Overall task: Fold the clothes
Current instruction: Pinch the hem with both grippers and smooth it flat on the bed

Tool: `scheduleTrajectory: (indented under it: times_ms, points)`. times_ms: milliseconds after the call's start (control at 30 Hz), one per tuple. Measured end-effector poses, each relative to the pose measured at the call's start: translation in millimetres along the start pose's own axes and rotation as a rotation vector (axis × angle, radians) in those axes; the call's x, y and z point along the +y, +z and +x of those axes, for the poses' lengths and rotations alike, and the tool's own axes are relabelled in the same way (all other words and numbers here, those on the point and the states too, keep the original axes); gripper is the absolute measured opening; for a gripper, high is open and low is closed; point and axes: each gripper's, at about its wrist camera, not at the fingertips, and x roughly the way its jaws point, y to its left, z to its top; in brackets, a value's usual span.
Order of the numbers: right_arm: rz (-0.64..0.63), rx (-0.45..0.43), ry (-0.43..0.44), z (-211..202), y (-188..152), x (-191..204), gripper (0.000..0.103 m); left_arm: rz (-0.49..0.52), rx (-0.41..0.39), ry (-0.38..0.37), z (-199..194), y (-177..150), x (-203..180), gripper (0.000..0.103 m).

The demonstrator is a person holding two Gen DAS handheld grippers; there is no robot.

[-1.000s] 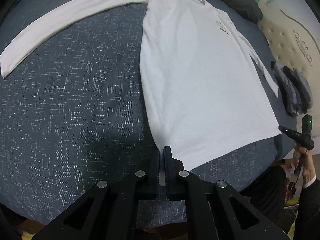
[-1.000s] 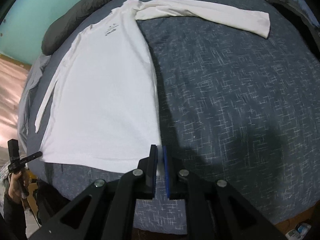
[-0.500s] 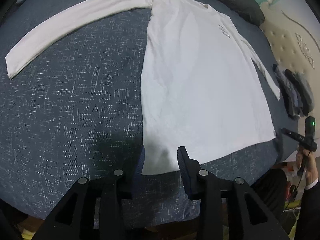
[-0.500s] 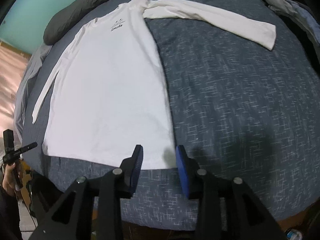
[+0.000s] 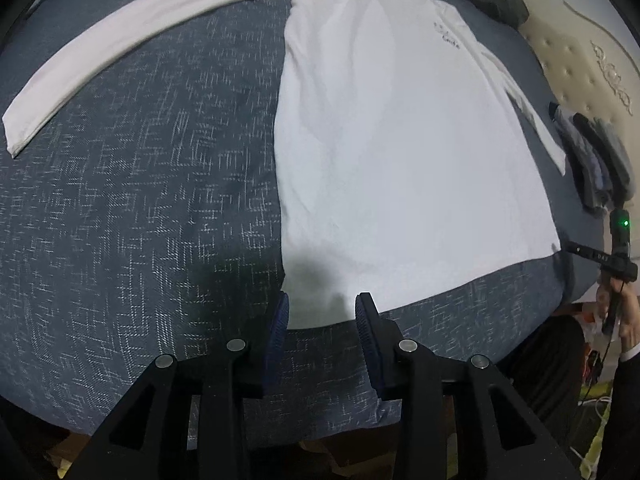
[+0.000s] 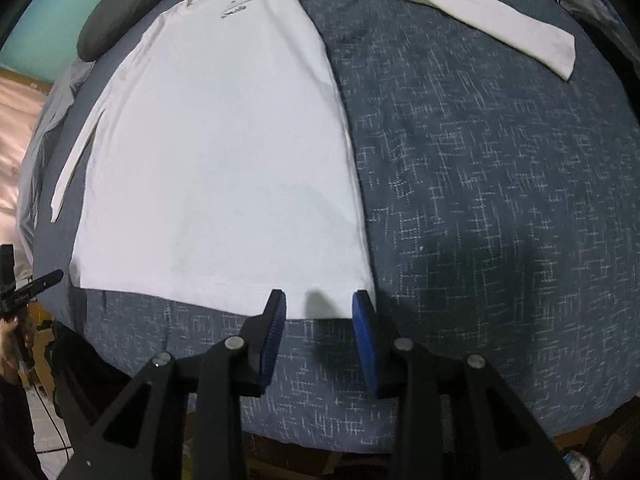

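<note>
Trouble is most likely to be met at the near hem of the white long-sleeved shirt (image 5: 400, 152), which is spread flat, front up, on the blue-grey bed cover (image 5: 140, 220), collar at the far end. In the left wrist view, one sleeve (image 5: 120, 36) is stretched out to the far left; the other is laid close along the right side of the body.

The fingers of the left gripper (image 5: 322, 312) are held apart over the near left corner of the hem, and those of the right gripper (image 6: 319, 306) are held apart over the near right corner. Both pairs have just been opened, and cloth is seen between them, but nothing is pinched.

If the fingers are closed too shallowly, only the top layer may be caught and the back layer left on the bed. If they are pushed too deep, the bed cover may be gathered with the hem and dragged up. An uneven lift by the two hands would skew the fold, and the outstretched sleeve could be trailed and bunched under the body. A stack of dark clothes (image 5: 596, 160) lies near the right edge and could be brushed.
</note>
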Motion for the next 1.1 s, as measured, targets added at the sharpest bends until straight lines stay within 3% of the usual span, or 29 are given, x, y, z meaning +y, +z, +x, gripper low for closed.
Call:
scheduleTrajectory:
  times_ms: [167, 667, 733, 767, 800, 1100]
  points:
    - [0.017, 0.014, -0.027, 11, 6, -2, 0.035, 0.005, 0.023, 0.045, 12, 2, 2, 0.038]
    - [-0.013, 0.006, -0.079, 26, 7, -7, 0.034, -0.043, 0.033, 0.044, 25, 10, 14, 0.038]
    - [-0.037, 0.0, -0.088, 27, 6, -4, 0.027, -0.045, 0.029, 0.045, 22, 11, 15, 0.038]
    - [-0.049, -0.002, -0.092, 26, 6, -2, 0.014, -0.047, 0.028, 0.045, 22, 11, 15, 0.038]
    - [-0.055, -0.011, -0.094, 24, 6, -1, 0.008, -0.05, 0.025, 0.044, 21, 11, 16, 0.038]
    - [-0.043, -0.117, -0.074, -12, 10, -13, 0.004, -0.071, 0.015, 0.025, 19, 12, 22, 0.039]
